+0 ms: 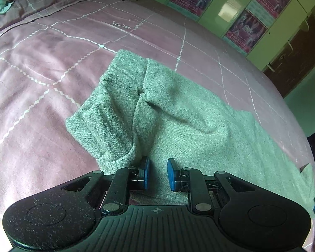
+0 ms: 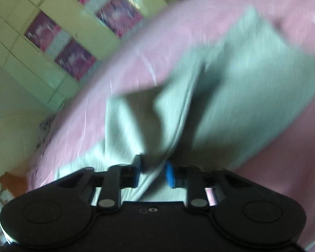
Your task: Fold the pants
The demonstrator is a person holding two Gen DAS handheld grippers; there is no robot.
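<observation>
We judge the main risk to lie with the right gripper (image 2: 153,173): a bunched ridge of the grey knit pants (image 1: 178,113) runs up between its blue pads (image 2: 169,175), and the right wrist view is smeared, so the hold looks loose and partial. If only a thin pinch of cloth is caught, it could slip out as the leg is carried over, and the fold would land crooked or collapse in a heap. The soft knit also stretches and drags on the pink quilted bedspread (image 1: 42,67), which could pull the lower layers askew.

The left gripper (image 1: 158,173) is the other worry. Its pads (image 1: 146,172) stand a narrow gap apart with nothing between them; the ribbed waistband corner of the pants just touches the left pad's outer side, so the cloth is not clamped there. Closing now would catch nothing.

The pants lie spread on the bed, directly ahead of and beneath both grippers: waistband end rumpled in front of the left one, a leg stretching off to its right toward the bed's edge.
</observation>
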